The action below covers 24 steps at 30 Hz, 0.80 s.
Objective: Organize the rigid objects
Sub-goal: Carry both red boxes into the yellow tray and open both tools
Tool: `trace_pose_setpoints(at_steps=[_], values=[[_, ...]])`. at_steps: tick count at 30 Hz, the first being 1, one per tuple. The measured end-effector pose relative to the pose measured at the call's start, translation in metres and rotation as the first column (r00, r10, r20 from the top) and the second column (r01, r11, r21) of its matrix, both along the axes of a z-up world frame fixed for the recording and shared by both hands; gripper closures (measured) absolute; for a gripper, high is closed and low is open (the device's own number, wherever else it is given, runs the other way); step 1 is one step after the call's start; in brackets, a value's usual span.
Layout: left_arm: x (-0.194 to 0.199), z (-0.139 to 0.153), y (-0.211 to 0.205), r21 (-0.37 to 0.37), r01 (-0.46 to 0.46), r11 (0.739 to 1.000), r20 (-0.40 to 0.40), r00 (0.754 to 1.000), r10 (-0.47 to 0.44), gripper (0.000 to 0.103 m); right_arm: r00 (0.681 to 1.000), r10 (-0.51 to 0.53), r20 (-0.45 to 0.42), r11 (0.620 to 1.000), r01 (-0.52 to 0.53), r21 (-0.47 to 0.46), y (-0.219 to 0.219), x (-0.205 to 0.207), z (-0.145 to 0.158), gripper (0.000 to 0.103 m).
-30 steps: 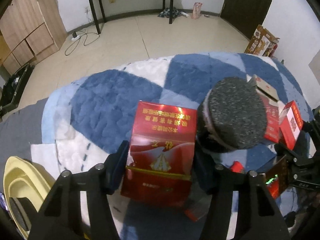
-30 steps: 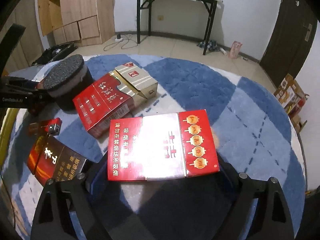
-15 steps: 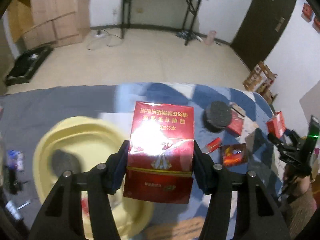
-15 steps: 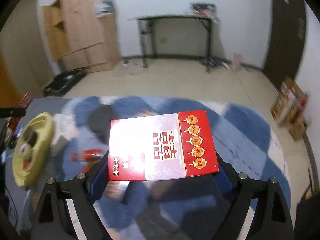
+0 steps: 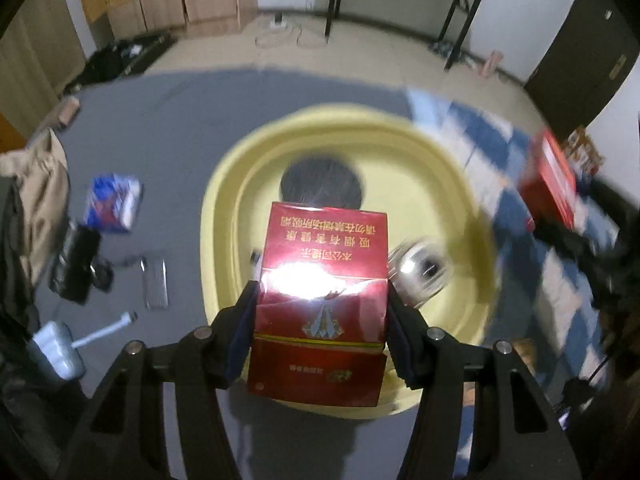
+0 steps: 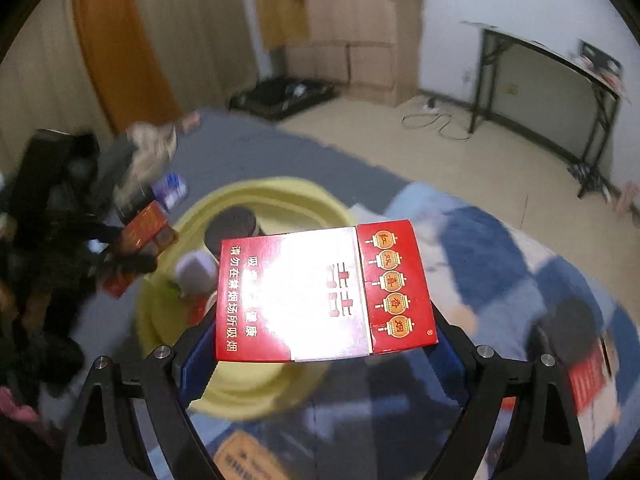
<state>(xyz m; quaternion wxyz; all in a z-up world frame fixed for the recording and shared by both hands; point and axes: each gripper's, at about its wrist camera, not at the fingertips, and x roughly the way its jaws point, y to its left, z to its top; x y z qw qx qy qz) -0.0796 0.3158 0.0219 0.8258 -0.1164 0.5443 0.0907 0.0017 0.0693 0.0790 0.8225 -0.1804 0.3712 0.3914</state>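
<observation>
My left gripper (image 5: 320,312) is shut on a dark red cigarette carton (image 5: 322,296), held above a yellow basin (image 5: 464,200). Inside the basin lie a black round puck (image 5: 320,186) and a clear jar (image 5: 420,276). My right gripper (image 6: 324,336) is shut on a red and white carton (image 6: 324,296) with lantern prints, hovering just right of the yellow basin (image 6: 264,192) in its view. In the right wrist view the left gripper with its red carton (image 6: 144,228) shows at the left. The right gripper's carton (image 5: 550,176) appears blurred at the right edge of the left wrist view.
The basin sits on a grey sheet beside a blue and white checked blanket (image 6: 500,264). A blue and white packet (image 5: 114,204), a black pouch (image 5: 76,264) and a white charger (image 5: 56,348) lie left of it. Another black puck (image 6: 572,320) and red box (image 6: 588,376) rest on the blanket.
Both grippers swung left from the checked blanket toward the yellow basin, each still carrying its carton. The basin now fills the middle of the left wrist view.
</observation>
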Motion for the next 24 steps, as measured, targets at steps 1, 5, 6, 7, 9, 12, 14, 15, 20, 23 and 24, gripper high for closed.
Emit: trace_pose_setpoints(at_steps=[1, 5, 6, 7, 9, 12, 14, 15, 20, 23, 24], values=[[0.0, -0.013, 0.005, -0.014, -0.015, 1.0, -0.017, 1.0, 0.015, 0.044, 1.0, 0.013, -0.015, 1.0, -0.013, -0.027, 0.019, 0.003, -0.009, 0.013], [-0.001, -0.047, 0.019, -0.118, -0.038, 0.992, -0.036, 0.999, 0.034, 0.044, 0.998, 0.03, -0.047, 0.994, -0.034, -0.103, 0.066, 0.03, -0.033, 0.013], [-0.001, -0.051, 0.019, -0.136, -0.024, 0.99, -0.022, 1.0, 0.022, 0.044, 0.998, 0.038, -0.046, 0.99, -0.044, -0.131, 0.075, 0.039, -0.042, 0.013], [-0.001, -0.054, 0.02, -0.153, -0.012, 0.988, -0.012, 1.0, 0.011, 0.044, 0.998, 0.042, -0.047, 0.985, -0.049, -0.163, 0.084, 0.042, -0.051, 0.013], [0.002, -0.057, 0.022, -0.164, 0.006, 0.986, -0.001, 1.0, -0.006, 0.044, 0.998, 0.039, -0.046, 0.982, -0.047, -0.184, 0.098, 0.054, -0.057, 0.013], [0.005, -0.059, 0.023, -0.173, 0.02, 0.985, 0.016, 1.0, -0.018, 0.044, 0.999, 0.028, -0.033, 0.978, -0.034, -0.205, 0.113, 0.065, -0.066, 0.012], [0.004, -0.057, 0.025, -0.17, 0.022, 0.985, 0.033, 0.999, -0.017, 0.043, 0.999, 0.036, -0.009, 0.976, -0.037, -0.214, 0.119, 0.064, -0.071, 0.01], [0.004, -0.057, 0.026, -0.169, 0.022, 0.985, 0.042, 0.999, -0.015, 0.042, 0.999, 0.047, -0.004, 0.975, -0.047, -0.219, 0.122, 0.062, -0.072, 0.01], [-0.006, -0.045, 0.029, -0.209, 0.011, 0.978, 0.104, 0.995, 0.011, 0.017, 0.998, 0.027, 0.05, 0.983, -0.018, -0.183, 0.115, 0.049, -0.061, 0.0], [-0.01, -0.033, 0.02, -0.162, 0.006, 0.987, 0.116, 0.993, 0.013, 0.005, 0.998, -0.02, 0.059, 0.992, 0.027, -0.125, 0.093, 0.044, -0.04, 0.0], [-0.009, -0.027, 0.017, -0.155, 0.007, 0.988, 0.117, 0.993, 0.011, 0.005, 0.998, -0.038, 0.057, 0.993, 0.044, -0.112, 0.085, 0.043, -0.035, 0.0]])
